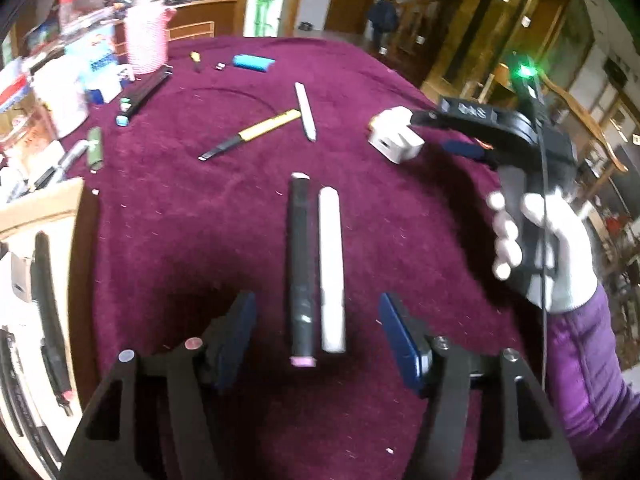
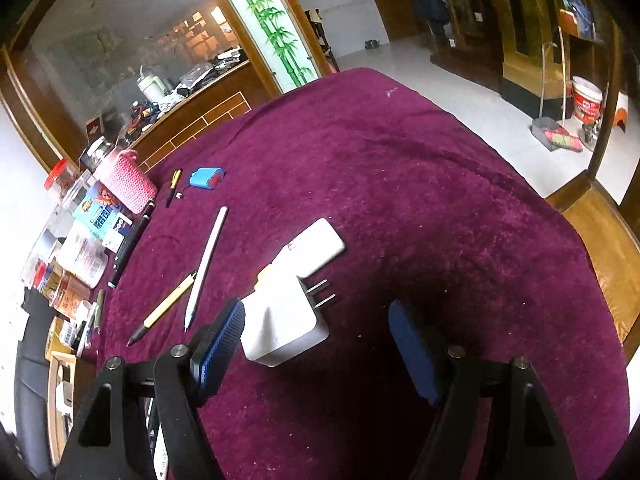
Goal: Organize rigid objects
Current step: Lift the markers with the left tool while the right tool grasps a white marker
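My left gripper (image 1: 316, 336) stands open astride the black marker (image 1: 301, 264) and white marker (image 1: 332, 268); closing risks pinching both. My right gripper (image 2: 316, 340), open, has the white charger (image 2: 280, 320) at nine o'clock; it may topple.
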`<state>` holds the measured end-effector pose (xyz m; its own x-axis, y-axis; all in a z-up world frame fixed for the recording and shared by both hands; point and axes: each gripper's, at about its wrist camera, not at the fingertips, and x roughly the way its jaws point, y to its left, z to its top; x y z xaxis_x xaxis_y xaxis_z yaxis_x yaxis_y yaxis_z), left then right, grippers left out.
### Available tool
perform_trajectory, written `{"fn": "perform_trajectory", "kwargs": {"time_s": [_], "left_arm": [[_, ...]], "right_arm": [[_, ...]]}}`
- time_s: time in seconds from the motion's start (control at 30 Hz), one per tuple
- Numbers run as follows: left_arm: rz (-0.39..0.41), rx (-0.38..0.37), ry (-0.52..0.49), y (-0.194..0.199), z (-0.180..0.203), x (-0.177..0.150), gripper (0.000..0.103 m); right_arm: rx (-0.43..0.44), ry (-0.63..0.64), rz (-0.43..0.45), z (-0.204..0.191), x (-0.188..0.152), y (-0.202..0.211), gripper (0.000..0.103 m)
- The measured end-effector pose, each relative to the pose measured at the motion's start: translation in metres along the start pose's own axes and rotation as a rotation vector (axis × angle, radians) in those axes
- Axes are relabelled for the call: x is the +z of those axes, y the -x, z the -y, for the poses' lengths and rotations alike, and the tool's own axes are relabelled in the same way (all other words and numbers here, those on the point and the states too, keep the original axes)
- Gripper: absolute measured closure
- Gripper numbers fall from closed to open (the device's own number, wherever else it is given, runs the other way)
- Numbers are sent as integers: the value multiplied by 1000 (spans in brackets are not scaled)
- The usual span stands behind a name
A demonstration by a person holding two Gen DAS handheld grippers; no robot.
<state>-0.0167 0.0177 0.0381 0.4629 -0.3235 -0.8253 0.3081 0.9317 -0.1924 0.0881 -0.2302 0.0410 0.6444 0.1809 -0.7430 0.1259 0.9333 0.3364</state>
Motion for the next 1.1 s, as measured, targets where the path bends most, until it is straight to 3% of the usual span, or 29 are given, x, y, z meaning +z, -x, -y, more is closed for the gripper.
{"fn": "perform_trajectory", "kwargs": {"time_s": [0.17, 0.3, 0.43, 0.63, 0.73, 0.8, 0.83, 0.87, 0.9, 1.0, 1.1], "left_arm": [[-10, 71, -9, -18, -5, 7, 40], [-27, 51, 19, -30, -13, 8, 41], [-28, 79, 40, -30, -26, 7, 42], [-24, 236, -133, -43, 13, 12, 42], [-12, 255, -131, -47, 18, 16, 42], [-2, 237, -119, -47, 16, 16, 50], [-5, 179, -104, -46, 14, 16, 69], [-3, 174, -98, -44, 14, 15, 88], [-4, 171, -96, -42, 14, 15, 89], [-5, 63, 1, -32, 0, 11, 89], [27, 23, 49, -12, -9, 3, 89]], "right_arm": [[-14, 45, -6, -10, -4, -4, 25], [-12, 64, -7, -13, -5, -5, 25], [-7, 65, -13, -16, -5, -5, 25], [-9, 82, -11, -21, -7, -5, 25], [-13, 84, -15, -21, -8, -7, 25], [-15, 86, -20, -22, -9, -9, 25], [-18, 90, -21, -22, -9, -9, 25], [-21, 94, -20, -23, -9, -10, 25], [-23, 98, -20, -24, -9, -10, 25], [-13, 121, -8, -27, -9, -9, 25], [18, 167, 12, -35, -13, -5, 25]]}}
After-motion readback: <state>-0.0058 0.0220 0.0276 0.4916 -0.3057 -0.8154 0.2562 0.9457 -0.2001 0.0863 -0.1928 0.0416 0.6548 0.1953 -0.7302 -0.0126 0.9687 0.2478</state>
